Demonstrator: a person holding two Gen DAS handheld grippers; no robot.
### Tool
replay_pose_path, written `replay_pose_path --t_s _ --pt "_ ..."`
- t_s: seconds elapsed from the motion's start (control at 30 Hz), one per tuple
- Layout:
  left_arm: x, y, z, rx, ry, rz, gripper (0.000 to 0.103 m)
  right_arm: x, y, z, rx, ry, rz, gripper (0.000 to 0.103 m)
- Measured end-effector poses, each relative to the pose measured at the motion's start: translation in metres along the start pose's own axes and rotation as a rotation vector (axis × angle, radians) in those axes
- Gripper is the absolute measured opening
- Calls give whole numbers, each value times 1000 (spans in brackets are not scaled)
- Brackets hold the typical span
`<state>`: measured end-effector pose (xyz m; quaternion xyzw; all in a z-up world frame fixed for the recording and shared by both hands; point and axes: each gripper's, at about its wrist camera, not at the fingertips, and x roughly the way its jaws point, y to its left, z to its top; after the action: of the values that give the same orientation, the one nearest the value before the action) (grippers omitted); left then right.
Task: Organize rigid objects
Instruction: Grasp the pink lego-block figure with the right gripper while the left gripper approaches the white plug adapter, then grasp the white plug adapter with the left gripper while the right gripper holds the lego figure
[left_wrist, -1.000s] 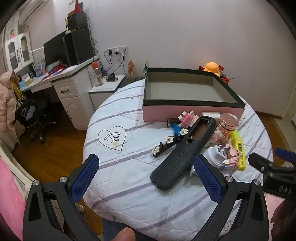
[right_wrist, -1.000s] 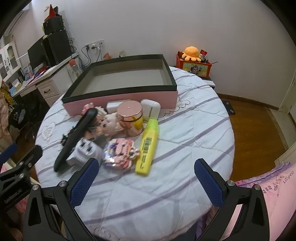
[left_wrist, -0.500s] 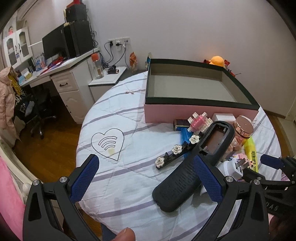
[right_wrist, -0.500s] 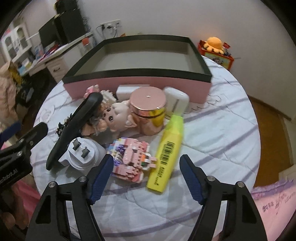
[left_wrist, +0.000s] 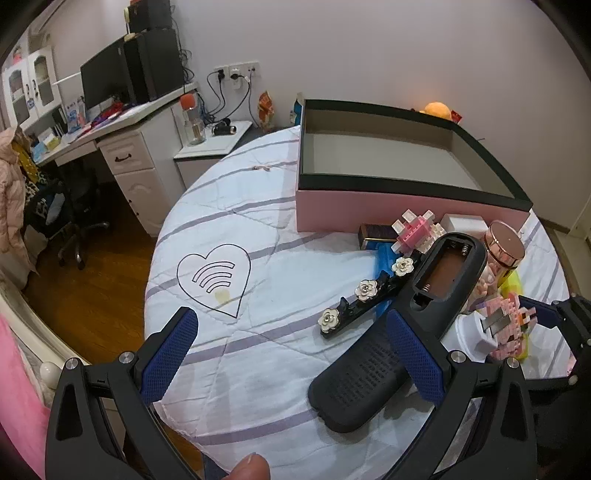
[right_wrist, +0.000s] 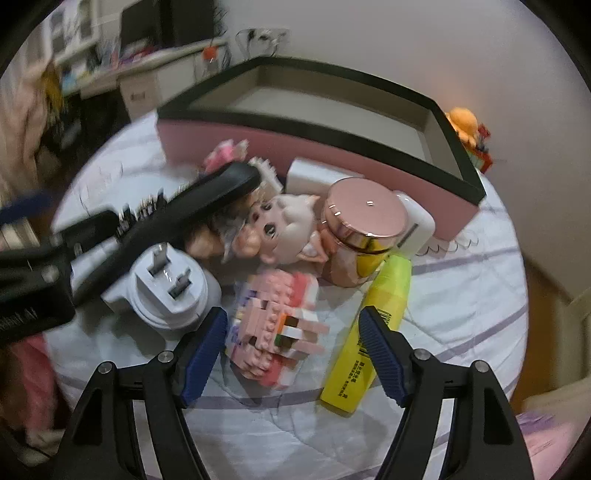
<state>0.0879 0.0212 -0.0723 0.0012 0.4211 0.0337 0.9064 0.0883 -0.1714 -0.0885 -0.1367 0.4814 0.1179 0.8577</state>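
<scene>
A pile of small objects lies on the striped round table in front of an empty pink box (left_wrist: 388, 206) with a black rim. My left gripper (left_wrist: 291, 354) is open wide, and its right finger overlaps the black remote (left_wrist: 369, 376), which lies back up with its battery bay bare. My right gripper (right_wrist: 291, 350) is open, its pads flanking a pink brick model (right_wrist: 277, 325) without pressing on it. A yellow highlighter (right_wrist: 391, 284) lies by the right pad. A white plug (right_wrist: 166, 288) sits left of the model.
A doll figure (right_wrist: 280, 229), a rose-gold jar (right_wrist: 362, 225), a white case (right_wrist: 317, 173) and a black flower hair clip (left_wrist: 365, 295) crowd the space before the box. A desk (left_wrist: 122, 147) and an office chair stand beyond the table's left edge. A thumb (left_wrist: 251, 467) shows at the bottom.
My right gripper has narrowed its jaws, rolled and dropped close over the pink brick model. My left gripper has edged nearer the remote and slightly down.
</scene>
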Motion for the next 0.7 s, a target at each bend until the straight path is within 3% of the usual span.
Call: replay_pose_path --t_s 0.13,0.37,0.53,0.7 --pt "-1 -1 -1 7 -5 -4 103 1 -7 1 62 -15 34 65" --pt "1 1 -2 0 1 -13 103 -2 -23 -6 159 -25 137 65" --pt "-2 3 -5 16 1 -93 103 -17 -36 -14 240 -75 221 65" --pt "-14 -1 -11 38 -15 -155 103 -21 -38 -15 262 -90 239 65"
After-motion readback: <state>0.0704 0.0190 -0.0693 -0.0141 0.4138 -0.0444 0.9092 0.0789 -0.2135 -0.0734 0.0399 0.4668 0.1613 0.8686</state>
